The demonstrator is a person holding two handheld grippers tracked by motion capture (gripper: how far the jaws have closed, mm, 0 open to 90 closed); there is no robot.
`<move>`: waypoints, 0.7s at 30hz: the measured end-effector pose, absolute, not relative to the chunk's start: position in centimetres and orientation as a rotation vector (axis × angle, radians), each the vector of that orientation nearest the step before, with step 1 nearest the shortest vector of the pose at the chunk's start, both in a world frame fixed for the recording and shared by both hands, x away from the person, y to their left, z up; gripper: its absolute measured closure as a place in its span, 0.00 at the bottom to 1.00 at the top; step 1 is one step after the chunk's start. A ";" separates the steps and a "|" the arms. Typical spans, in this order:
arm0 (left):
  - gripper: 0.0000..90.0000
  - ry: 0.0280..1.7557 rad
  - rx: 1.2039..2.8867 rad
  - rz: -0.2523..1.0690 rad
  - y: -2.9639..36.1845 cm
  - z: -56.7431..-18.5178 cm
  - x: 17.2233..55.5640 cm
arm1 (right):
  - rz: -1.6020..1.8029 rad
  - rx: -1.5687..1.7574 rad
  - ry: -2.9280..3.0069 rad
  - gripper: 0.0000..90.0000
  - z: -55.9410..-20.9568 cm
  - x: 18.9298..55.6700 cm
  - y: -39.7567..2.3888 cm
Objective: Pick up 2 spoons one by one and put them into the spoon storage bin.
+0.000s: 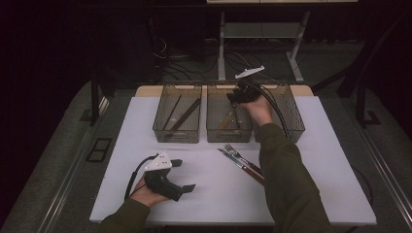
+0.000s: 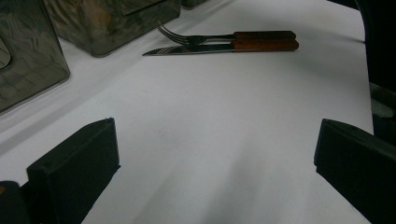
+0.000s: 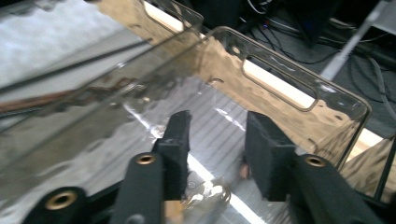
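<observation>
A fork (image 1: 236, 155) and a knife (image 1: 232, 159) with wooden handles lie side by side on the white table (image 1: 209, 194), in front of the bins. In the left gripper view the fork (image 2: 201, 38) and knife (image 2: 210, 48) lie well ahead of the jaws. My left gripper (image 1: 184, 174) rests low at the table's front left, open wide with nothing in it (image 2: 217, 163). My right gripper (image 1: 234, 98) hangs over the middle clear bin (image 1: 228, 136). Its jaws stand apart (image 3: 217, 119) above the bin floor. A shiny rounded utensil end (image 3: 205, 196) lies below them.
Three clear bins stand in a row at the back. The left bin (image 1: 177, 135) holds long dark utensils (image 1: 183, 116). The middle one holds a wooden-handled piece (image 1: 227, 119). The right bin (image 1: 295, 124) is partly behind my right forearm. Cables and table legs lie beyond.
</observation>
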State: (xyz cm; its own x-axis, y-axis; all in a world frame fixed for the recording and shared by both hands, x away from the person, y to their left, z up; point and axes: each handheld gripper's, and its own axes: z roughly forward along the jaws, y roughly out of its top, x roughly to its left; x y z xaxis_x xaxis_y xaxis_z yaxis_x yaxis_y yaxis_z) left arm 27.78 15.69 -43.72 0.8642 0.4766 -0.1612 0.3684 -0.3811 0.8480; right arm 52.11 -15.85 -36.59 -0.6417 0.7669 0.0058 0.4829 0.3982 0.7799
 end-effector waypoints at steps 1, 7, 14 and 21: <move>0.00 0.616 2.011 0.133 15.7 -43.7 27.8 | 1.110 1.085 2.300 0.59 -36.4 51.8 -16.0; 0.00 0.612 2.019 0.138 15.7 -43.7 27.8 | 1.208 1.108 2.321 0.50 -35.4 49.7 -17.5; 0.00 0.614 2.012 0.137 15.7 -43.7 27.7 | 1.251 1.101 2.308 0.46 -35.3 46.6 -19.4; 0.00 0.622 2.012 0.141 15.7 -43.7 27.7 | 1.284 1.099 2.301 0.45 -35.3 43.6 -21.4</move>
State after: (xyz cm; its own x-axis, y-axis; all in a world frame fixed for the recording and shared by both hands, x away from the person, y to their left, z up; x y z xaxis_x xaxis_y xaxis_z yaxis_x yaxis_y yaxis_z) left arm 27.73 15.65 -43.73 0.8619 0.4825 -0.1559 0.3676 -0.3829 0.8475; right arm 43.61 -21.35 -35.29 -0.6690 0.7350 0.1111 0.4802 0.3133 0.8193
